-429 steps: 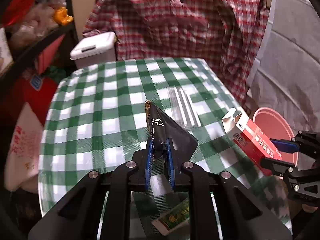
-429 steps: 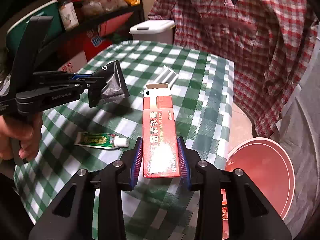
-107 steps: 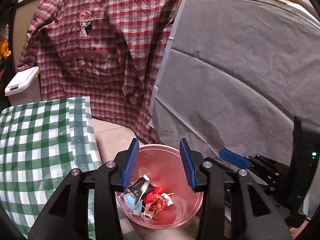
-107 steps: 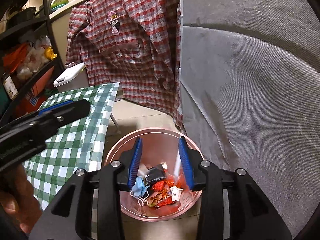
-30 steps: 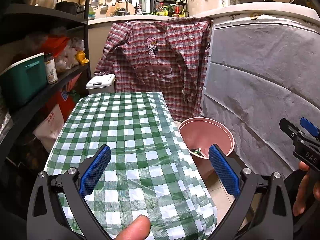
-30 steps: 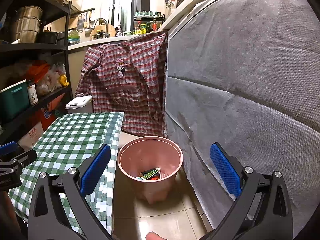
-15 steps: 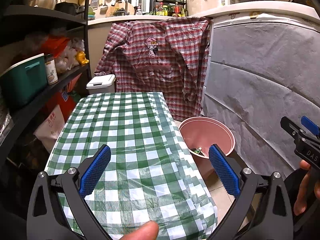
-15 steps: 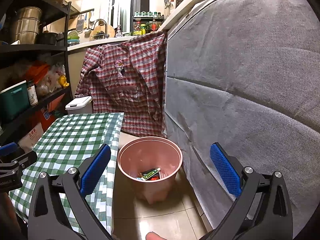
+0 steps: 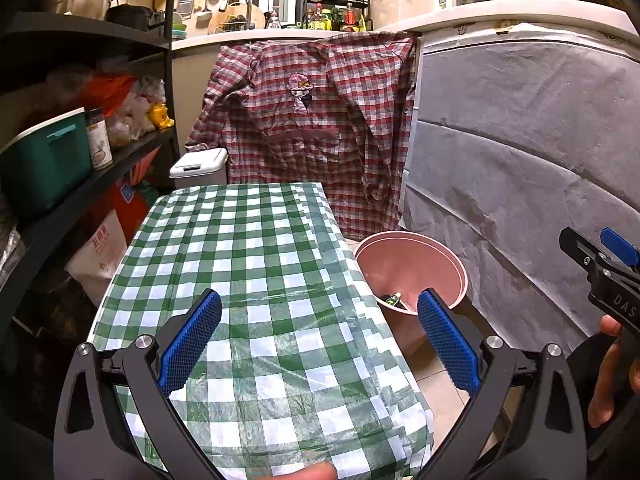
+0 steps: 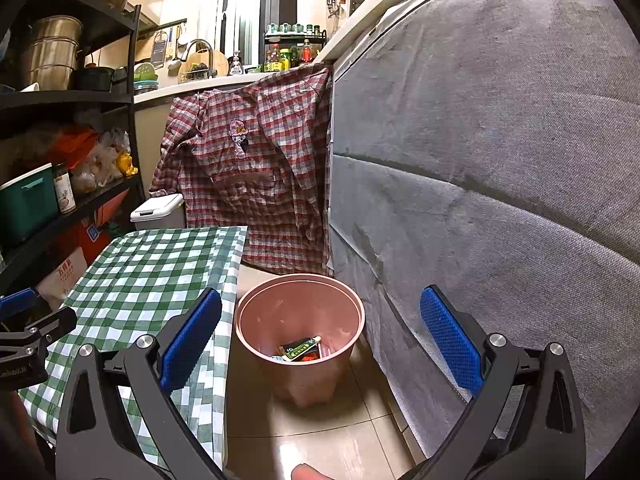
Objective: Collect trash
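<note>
A pink trash bin (image 10: pixel 300 316) stands on the tiled floor beside the table; it also shows in the left wrist view (image 9: pixel 412 256). Inside lie a green toothpaste tube (image 10: pixel 301 349) and other wrappers. My left gripper (image 9: pixel 318 336) is wide open and empty above the green-checked tablecloth (image 9: pixel 256 264), which bears no trash. My right gripper (image 10: pixel 320 332) is wide open and empty, held back from the bin and above the floor. The right gripper also shows at the right edge of the left wrist view (image 9: pixel 600 264).
A red plaid shirt (image 9: pixel 312 120) hangs behind the table. A grey covered surface (image 10: pixel 500 160) walls the right side. Black shelves (image 9: pixel 60 140) with a teal box and jars stand on the left. A white lidded bin (image 9: pixel 198 166) sits behind the table.
Almost nothing has moved in the last second; both grippers stay wide open and empty. Earlier they held a black wrapper and a red box, which are no longer on the table.
</note>
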Available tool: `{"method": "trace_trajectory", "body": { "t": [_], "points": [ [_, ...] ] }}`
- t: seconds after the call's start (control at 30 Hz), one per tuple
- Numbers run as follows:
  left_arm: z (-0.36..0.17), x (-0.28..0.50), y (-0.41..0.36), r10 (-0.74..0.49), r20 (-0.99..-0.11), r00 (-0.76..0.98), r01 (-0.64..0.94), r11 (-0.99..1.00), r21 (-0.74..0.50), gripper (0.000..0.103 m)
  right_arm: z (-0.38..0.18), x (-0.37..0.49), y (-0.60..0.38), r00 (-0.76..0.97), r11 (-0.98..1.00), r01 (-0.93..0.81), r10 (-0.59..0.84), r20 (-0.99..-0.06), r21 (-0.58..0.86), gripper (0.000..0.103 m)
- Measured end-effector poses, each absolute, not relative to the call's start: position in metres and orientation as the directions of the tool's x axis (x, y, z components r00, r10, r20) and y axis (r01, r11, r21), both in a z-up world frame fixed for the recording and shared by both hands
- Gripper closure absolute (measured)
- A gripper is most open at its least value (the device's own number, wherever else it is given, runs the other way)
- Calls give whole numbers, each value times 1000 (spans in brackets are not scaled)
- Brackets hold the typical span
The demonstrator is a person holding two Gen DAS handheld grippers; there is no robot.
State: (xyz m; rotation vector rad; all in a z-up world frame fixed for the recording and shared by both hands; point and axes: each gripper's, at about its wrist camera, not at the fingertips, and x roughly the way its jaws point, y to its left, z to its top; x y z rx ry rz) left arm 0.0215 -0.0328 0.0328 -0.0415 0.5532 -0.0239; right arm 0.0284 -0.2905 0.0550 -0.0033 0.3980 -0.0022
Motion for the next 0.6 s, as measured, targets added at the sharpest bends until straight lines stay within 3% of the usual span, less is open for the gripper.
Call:
{"method": "trace_trajectory", "body": {
  "t": [0.6],
  "points": [
    [33,22,-36,-43,-527,849,29,999,-34,8,55,28,-291,922,1000,1,-3,-387,-4,5]
  ]
}}
